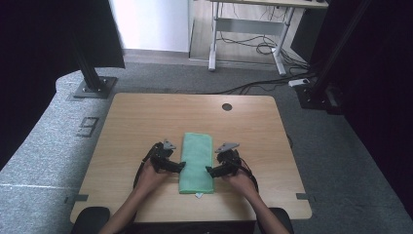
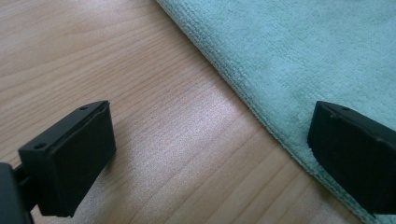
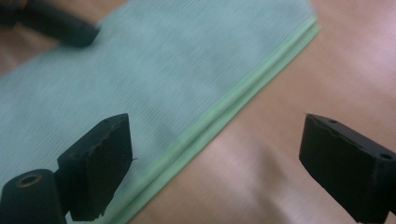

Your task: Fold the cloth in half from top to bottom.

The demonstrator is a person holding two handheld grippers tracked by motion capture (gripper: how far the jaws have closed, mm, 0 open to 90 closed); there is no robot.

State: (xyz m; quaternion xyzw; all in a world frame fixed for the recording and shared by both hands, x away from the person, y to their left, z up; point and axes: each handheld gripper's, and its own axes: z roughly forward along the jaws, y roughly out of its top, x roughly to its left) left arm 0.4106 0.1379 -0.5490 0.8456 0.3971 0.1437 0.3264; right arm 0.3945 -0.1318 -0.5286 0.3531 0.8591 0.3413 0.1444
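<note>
A folded green cloth (image 1: 197,163) lay on the table (image 1: 146,117), at the near middle. The left gripper (image 1: 181,167) stood at its left edge, jaws wide apart and straddling that edge, gripping nothing. The right gripper (image 1: 209,170) straddled the right edge likewise, wide open and empty.

Setting: lab or office test bay. A light wooden desk (image 1: 146,122) with a cable port (image 1: 227,107) is standing on grey carpet (image 1: 53,146). 2 black frame posts (image 1: 90,68) on bolted base plates are flanking the desk. Black curtains (image 1: 384,97) are closing off both sides. A second desk frame (image 1: 248,34) is standing behind, loose cables (image 1: 258,46) trailing beneath it and a power strip (image 1: 299,82) lying on the floor.
</note>
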